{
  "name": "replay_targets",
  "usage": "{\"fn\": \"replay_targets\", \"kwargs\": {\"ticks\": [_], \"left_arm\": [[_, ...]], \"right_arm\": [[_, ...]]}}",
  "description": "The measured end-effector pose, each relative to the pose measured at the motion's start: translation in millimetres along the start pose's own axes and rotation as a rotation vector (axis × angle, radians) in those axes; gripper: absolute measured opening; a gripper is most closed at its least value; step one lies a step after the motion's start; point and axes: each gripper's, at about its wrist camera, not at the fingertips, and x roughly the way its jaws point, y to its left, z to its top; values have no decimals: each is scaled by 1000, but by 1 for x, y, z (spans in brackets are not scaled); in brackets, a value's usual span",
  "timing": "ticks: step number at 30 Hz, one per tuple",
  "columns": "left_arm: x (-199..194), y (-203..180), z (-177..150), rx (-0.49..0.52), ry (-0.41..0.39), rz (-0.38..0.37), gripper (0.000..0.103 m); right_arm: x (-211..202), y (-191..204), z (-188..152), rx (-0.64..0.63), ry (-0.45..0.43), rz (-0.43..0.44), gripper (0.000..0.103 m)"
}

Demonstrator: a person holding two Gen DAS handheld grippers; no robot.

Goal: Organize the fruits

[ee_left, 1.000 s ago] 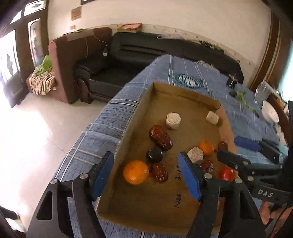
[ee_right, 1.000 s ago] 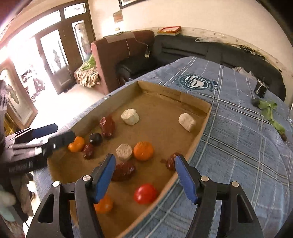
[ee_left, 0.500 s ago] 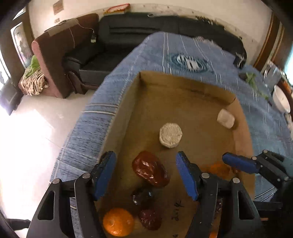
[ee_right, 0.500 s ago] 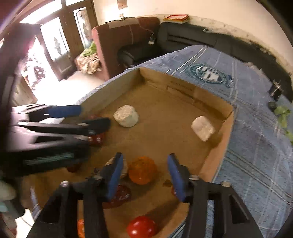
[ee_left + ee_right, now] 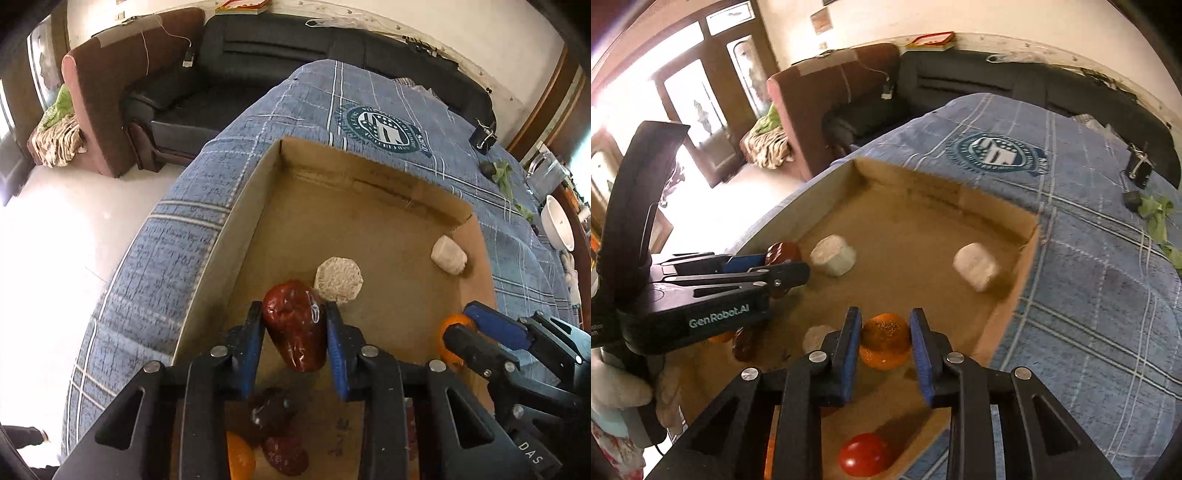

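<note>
A shallow cardboard tray point(image 5: 236, 236) sits on a blue plaid cloth point(image 5: 177, 258), and both grippers reach down into it. The left gripper point(image 5: 293, 325) has just been closing and now clamps a large dark-red date point(image 5: 293, 328) between its blue pads, near the left wall of the tray. Just beyond the date on its far right lies a pale hexagonal block point(image 5: 339, 280), and a second white block point(image 5: 448, 254) rests by the far right wall. The right gripper point(image 5: 884, 334) has likewise just been closing and now pinches an orange point(image 5: 885, 341) between its 2 pads, toward the tray's right side. In the right wrist view a red tomato point(image 5: 865, 459) lies nearer the camera, close to the tray's near right edge, and another small pale block point(image 5: 813, 338) sits just left of the orange. Below the left gripper's fingers lie a dark fruit point(image 5: 271, 410), another red date point(image 5: 286, 456) and a second orange point(image 5: 240, 459).
</note>
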Motion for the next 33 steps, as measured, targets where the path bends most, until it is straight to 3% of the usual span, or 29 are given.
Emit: {"fn": "replay_targets", "kwargs": {"ticks": [9,16,19,20,26,33], "left_arm": [[9,3,3,-52,33,-24,31],[8,6,0,-80,36,-31,32],[3,9,-6,-85,36,-36,36],[0,10,-8,-87,30,-37,43],[-40,14,-28,-118,-71,-34,54],[-116,11,-78,-191,-319,73,69]], "right_arm": [[-1,-27,7,139,13,109,30],[25,-23,19,126,51,35,32],[28,-24,18,126,44,18,34],[27,-24,18,131,45,21,38],[-11,-19,10,111,-30,6,58],[-89,-11,-35,98,-172,-85,77]]}}
